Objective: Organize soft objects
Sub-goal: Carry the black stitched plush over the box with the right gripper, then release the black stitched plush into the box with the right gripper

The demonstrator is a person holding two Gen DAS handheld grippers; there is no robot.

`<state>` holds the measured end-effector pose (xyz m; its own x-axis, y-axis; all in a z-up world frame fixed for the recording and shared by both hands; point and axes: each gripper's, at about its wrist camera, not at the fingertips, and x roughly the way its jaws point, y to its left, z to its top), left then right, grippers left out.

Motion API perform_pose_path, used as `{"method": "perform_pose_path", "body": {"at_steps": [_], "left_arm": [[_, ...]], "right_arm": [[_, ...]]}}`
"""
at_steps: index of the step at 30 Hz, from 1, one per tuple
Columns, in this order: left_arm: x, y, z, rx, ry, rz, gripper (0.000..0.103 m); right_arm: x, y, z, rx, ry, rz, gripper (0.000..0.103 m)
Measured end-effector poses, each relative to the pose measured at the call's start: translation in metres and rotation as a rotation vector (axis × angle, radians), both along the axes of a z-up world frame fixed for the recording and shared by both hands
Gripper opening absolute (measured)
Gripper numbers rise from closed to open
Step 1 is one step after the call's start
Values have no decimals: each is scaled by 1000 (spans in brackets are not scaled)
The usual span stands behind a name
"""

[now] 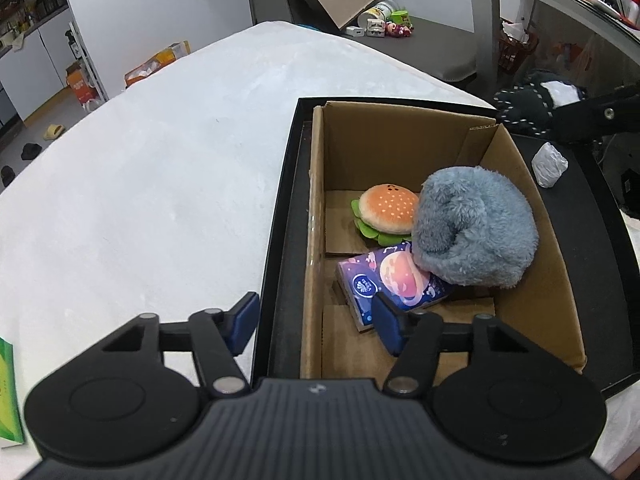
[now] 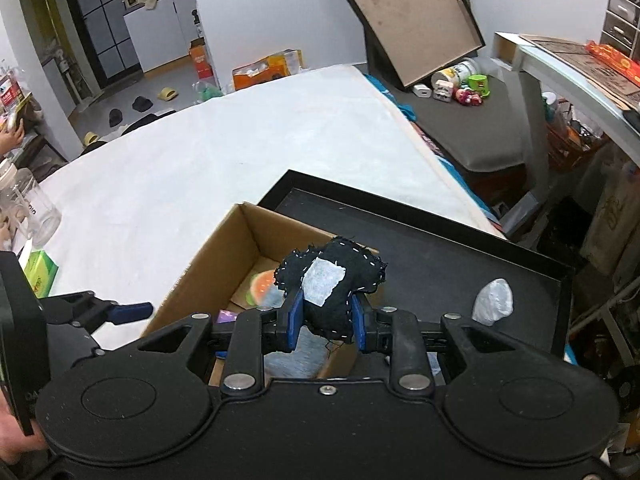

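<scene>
The right gripper (image 2: pixel 326 318) pinches a black stitched plush toy (image 2: pixel 332 284) above the cardboard box (image 1: pixel 400 140), which holds a plush hamburger (image 1: pixel 386 212), blue fuzzy plush (image 1: pixel 474 232) and tissue pack (image 1: pixel 394 284). The left gripper (image 1: pixel 316 326) waits wide, empty. Next seems to be lowering and releasing the toy inside.

The left gripper (image 1: pixel 316 322) hangs with its jaws spread wide and nothing between them, one blue pad (image 1: pixel 242 324) out over the white surface, the other (image 1: pixel 388 326) inside the box (image 1: pixel 316 240). The right gripper (image 2: pixel 326 318) sits higher and off to the right, jaws drawn in tight on a black toy (image 2: pixel 332 284) (dark cloth with white stitching and a white patch), squeezed between both pads above the box rim. A bit of bare hand (image 2: pixel 14 438) shows at the right camera's lower left edge.
</scene>
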<state>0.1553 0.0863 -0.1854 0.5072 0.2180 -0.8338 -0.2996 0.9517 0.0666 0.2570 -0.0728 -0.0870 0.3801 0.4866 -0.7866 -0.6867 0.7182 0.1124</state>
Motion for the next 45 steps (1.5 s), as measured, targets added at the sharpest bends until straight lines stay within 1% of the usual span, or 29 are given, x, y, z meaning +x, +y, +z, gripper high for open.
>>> {"method": "perform_pose_path", "body": {"at_steps": [2, 4, 10, 11, 13, 15, 18, 23, 25, 26, 31, 35, 37, 39, 42, 45], "left_arm": [[0, 1, -1, -7, 1, 0, 50], [0, 2, -2, -13, 5, 3, 40], [0, 7, -5, -37, 14, 6, 22], [0, 7, -6, -39, 17, 5, 21], [0, 8, -7, -47, 21, 2, 15], [-1, 10, -8, -58, 22, -2, 12], [-1, 12, -9, -76, 13, -4, 10], [-3, 16, -10, -94, 5, 4, 10], [-3, 17, -10, -94, 4, 1, 10], [-4, 16, -10, -93, 3, 0, 10], [-3, 17, -11, -93, 5, -4, 10], [-3, 18, -12, -100, 7, -1, 10], [-3, 18, -11, -100, 9, -2, 11], [-2, 18, -11, -97, 12, -5, 11], [-1, 16, -10, -85, 20, -9, 11], [0, 12, -10, -58, 20, -9, 13]], "right_arm": [[-3, 7, 0, -10, -3, 10, 26], [-5, 14, 0, -21, -4, 23, 26], [-14, 38, -2, -55, -15, 77, 26], [-15, 42, -2, -60, -16, 85, 26], [-18, 48, -3, -68, -16, 100, 26], [-21, 54, -4, -75, -14, 109, 26], [-21, 61, -6, -83, -10, 111, 26], [-24, 71, -9, -100, -11, 135, 27], [-26, 77, -10, -105, -14, 154, 29], [-26, 80, -11, -104, -12, 167, 31], [-29, 89, -14, -132, -6, 193, 33], [-26, 83, -13, -137, -4, 181, 35], [-24, 79, -11, -136, -11, 171, 38], [-22, 71, -8, -126, -22, 158, 45], [-18, 59, -4, -115, -42, 141, 51], [-11, 45, -3, -111, -46, 118, 51]]}}
